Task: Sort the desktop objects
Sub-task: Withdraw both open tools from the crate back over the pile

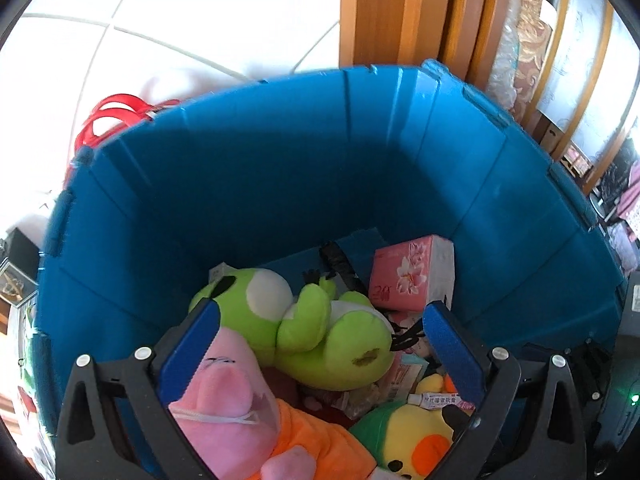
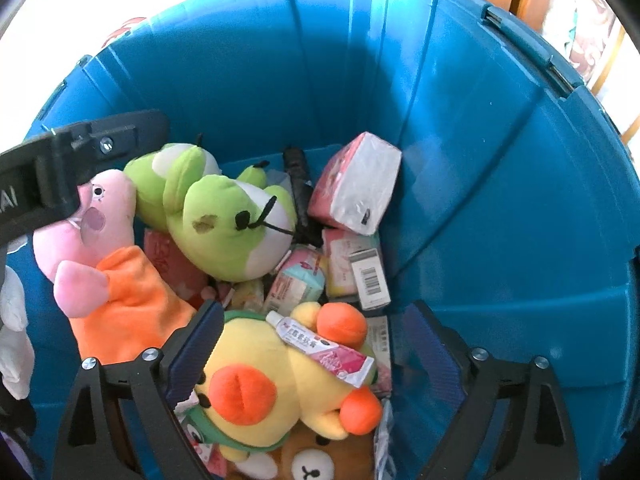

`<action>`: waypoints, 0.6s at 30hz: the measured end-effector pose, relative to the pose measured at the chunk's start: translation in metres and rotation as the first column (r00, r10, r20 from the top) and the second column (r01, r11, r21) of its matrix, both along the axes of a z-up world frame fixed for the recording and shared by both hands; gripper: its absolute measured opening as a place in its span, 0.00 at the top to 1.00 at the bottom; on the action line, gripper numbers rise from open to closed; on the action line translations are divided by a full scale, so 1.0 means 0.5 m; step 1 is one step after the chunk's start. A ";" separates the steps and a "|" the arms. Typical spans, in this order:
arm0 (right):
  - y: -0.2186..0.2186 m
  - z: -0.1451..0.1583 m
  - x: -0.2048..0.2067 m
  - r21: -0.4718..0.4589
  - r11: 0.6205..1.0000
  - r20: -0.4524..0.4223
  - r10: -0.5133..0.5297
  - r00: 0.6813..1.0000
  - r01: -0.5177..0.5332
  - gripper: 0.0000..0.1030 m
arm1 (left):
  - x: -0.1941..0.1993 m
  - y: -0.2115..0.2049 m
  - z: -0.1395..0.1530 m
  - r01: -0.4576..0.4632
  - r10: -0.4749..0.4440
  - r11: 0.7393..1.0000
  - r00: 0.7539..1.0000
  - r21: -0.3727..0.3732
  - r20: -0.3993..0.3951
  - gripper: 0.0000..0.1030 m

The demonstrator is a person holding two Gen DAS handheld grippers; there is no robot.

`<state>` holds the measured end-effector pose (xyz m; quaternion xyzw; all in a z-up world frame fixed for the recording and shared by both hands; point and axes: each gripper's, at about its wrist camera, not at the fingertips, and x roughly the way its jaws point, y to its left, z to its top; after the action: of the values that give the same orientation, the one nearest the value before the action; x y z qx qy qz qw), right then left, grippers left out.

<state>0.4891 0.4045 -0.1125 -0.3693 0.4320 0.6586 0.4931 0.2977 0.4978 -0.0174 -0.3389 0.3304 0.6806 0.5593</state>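
both tools spread wide, gripping nothing; brown bear (image 2: 310, 466) in blue bin (image 2: 500, 200) cut off by frame.

Deep blue bin (image 2: 480, 160) holding green frog plush (image 2: 224, 216), pink pig plush (image 2: 92, 240), yellow duck plush (image 2: 260, 368), tissue packs (image 2: 356, 184)

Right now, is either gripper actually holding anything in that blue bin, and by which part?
Nothing is held. The left gripper is open over the pink pig plush; the right gripper is open over the yellow duck plush, pads not pressing.
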 end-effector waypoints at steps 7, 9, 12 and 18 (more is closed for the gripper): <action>-0.019 0.044 -0.004 0.069 0.997 0.004 0.019 1.000 -0.020 0.06 | 0.001 -0.079 0.094 0.006 -0.003 0.998 0.999 0.056 -0.050 0.00; -0.031 0.058 -0.009 0.092 0.995 -0.015 0.040 0.999 -0.038 0.06 | -0.004 -0.112 0.128 0.004 0.001 0.997 0.998 0.074 -0.068 0.00; -0.053 0.087 -0.017 0.137 0.989 -0.043 0.064 0.997 -0.057 0.05 | -0.026 -0.176 0.185 -0.008 0.016 0.994 0.997 0.109 -0.073 0.00; -0.112 0.158 -0.060 0.214 0.972 -0.074 0.113 0.991 -0.095 0.02 | -0.093 -0.328 0.277 -0.053 0.071 0.978 0.994 0.200 -0.086 0.00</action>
<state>0.4593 0.3484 -0.0334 -0.3087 0.3611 0.7407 0.4750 0.2511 0.3337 0.1210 -0.2599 0.2763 0.7421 0.5526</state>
